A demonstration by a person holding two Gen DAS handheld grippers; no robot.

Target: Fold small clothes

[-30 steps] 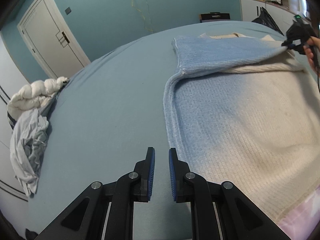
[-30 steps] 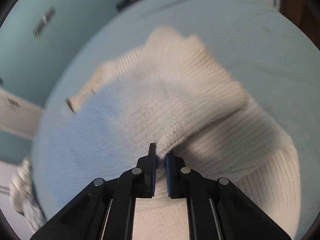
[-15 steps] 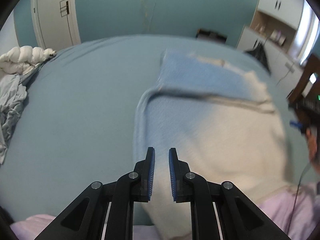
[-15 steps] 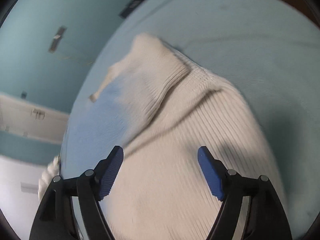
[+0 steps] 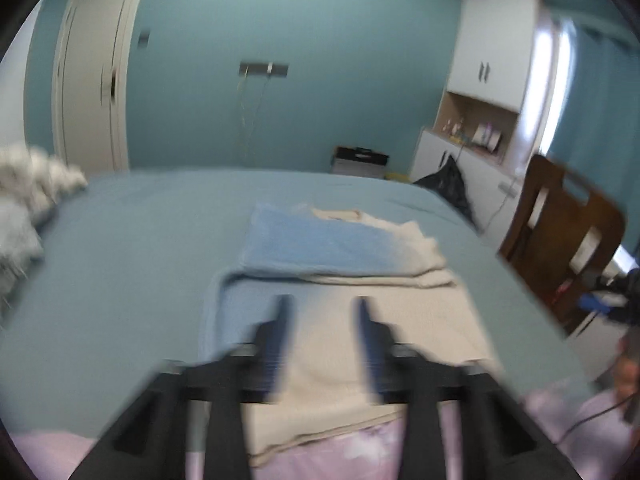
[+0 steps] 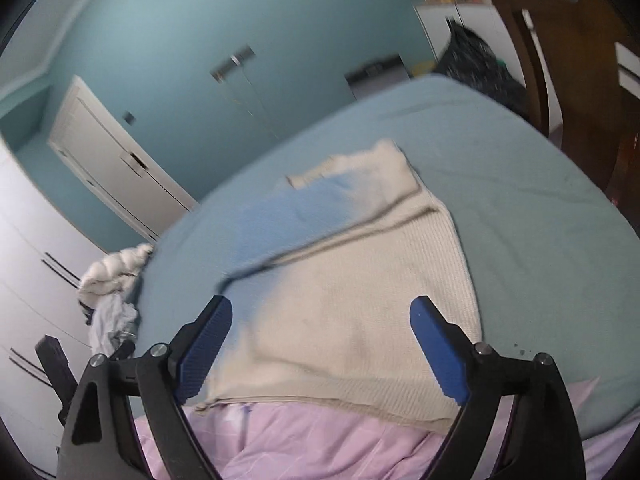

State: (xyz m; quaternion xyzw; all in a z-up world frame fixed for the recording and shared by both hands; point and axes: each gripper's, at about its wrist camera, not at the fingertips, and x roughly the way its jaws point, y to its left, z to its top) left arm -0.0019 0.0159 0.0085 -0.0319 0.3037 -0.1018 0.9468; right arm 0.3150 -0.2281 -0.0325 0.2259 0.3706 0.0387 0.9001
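Since a second ago, both claws have let go and pulled back toward 6 o'clock. On the blue bed (image 6: 520, 184) lies a blue-to-cream knit sweater (image 6: 352, 292), its far part folded over. It looks soft, thick and floppy, likely to sag, best pinched at the near hem corners. Right claw (image 6: 320, 344) gapes wide and empty. Left claw (image 5: 322, 344), blurred, is partly parted, holding nothing.

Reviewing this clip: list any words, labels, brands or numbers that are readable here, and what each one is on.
None can be read.
Blue-and-cream knit sweater: no label or print visible.
Small items on the open wooden shelf: too small and blurred to read.
Black box by the teal wall: any marking is blurred.
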